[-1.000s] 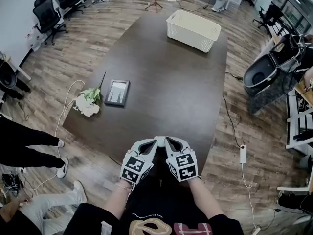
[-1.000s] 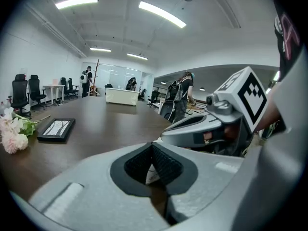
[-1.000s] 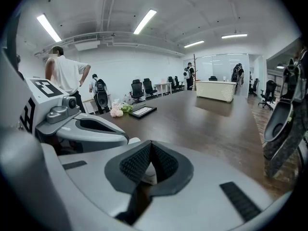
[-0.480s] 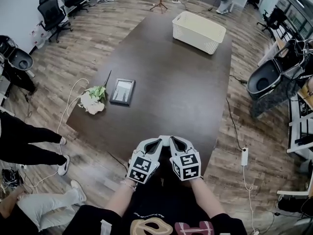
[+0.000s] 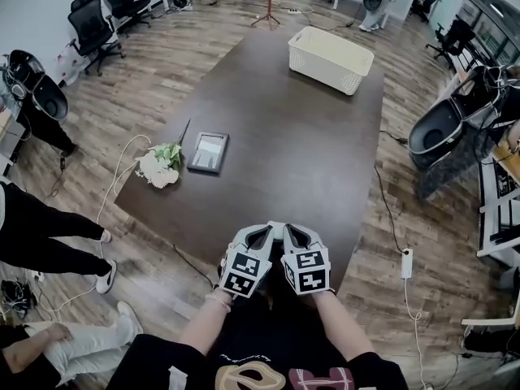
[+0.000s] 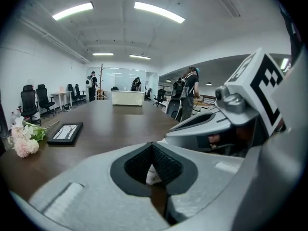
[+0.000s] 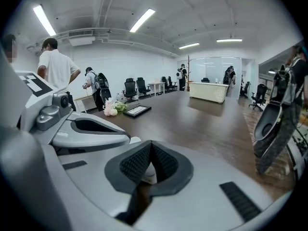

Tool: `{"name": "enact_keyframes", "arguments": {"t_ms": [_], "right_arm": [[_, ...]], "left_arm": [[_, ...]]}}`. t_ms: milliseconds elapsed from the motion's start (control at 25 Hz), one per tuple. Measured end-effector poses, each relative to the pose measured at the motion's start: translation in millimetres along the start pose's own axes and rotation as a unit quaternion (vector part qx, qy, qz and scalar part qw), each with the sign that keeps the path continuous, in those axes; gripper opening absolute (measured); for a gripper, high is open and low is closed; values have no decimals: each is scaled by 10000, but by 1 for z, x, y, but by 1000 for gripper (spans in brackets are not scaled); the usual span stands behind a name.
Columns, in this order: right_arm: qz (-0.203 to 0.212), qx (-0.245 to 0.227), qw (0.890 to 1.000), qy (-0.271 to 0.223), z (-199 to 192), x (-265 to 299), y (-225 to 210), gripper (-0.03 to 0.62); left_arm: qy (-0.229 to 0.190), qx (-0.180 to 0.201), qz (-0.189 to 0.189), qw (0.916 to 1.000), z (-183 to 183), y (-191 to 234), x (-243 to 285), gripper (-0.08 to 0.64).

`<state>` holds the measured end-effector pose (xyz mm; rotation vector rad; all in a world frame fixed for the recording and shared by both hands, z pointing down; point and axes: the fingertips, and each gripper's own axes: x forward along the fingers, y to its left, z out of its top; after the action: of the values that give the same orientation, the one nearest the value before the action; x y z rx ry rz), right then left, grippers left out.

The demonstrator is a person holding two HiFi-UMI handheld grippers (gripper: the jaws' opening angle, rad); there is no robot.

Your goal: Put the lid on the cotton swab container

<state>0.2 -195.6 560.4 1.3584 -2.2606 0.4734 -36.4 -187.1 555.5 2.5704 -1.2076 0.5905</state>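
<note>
No cotton swab container or lid shows in any view. In the head view my left gripper (image 5: 270, 232) and right gripper (image 5: 288, 231) are held side by side over the near edge of the dark brown table (image 5: 292, 136), tips almost touching. Both are shut with nothing between the pads. In the left gripper view the shut left gripper (image 6: 152, 145) fills the foreground, with the right gripper (image 6: 211, 129) beside it. In the right gripper view the shut right gripper (image 7: 150, 143) has the left gripper (image 7: 86, 129) to its left.
A white slotted basket (image 5: 331, 58) stands at the table's far end. A framed picture (image 5: 209, 152) and a bunch of flowers (image 5: 159, 166) lie near the left edge. Office chairs (image 5: 91, 28), people's legs (image 5: 49, 238) and floor cables (image 5: 386, 210) surround the table.
The head view has shifted a little, so the table and basket sit slightly differently in the picture. Both grippers stay together at the near edge, still shut.
</note>
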Motion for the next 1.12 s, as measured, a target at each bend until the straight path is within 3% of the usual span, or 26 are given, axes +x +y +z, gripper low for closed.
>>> {"name": "enact_keyframes", "arguments": {"t_ms": [120, 320, 560, 640, 760, 800, 1000, 1120], "right_arm": [[-137, -19, 9999, -65, -1, -2, 2, 8], [156, 354, 9991, -164, -5, -13, 13, 8], [7, 417, 9986, -332, -6, -12, 14, 7], [96, 371, 9988, -310, -8, -11, 15, 8], [624, 704, 9955, -141, -8, -11, 15, 8], [736, 813, 9939, -98, -8, -14, 13, 8], [747, 1788, 9778, -801, 16, -45, -6, 8], [619, 1820, 9773, -893, 11, -60, -6, 8]], "left_arm": [[19, 3, 17, 10000, -1, -1, 0, 6], [109, 35, 44, 9999, -2, -3, 0, 6], [38, -37, 29, 10000, 1, 1, 0, 6], [0, -315, -156, 9994, -1, 1, 0, 6], [-134, -1056, -713, 9918, 0, 5, -2, 6], [-112, -1115, -772, 9907, 0, 6, -5, 8], [-240, -720, -481, 9960, 11, 9, -29, 6], [-410, -703, -665, 9945, 12, -2, -45, 8]]}}
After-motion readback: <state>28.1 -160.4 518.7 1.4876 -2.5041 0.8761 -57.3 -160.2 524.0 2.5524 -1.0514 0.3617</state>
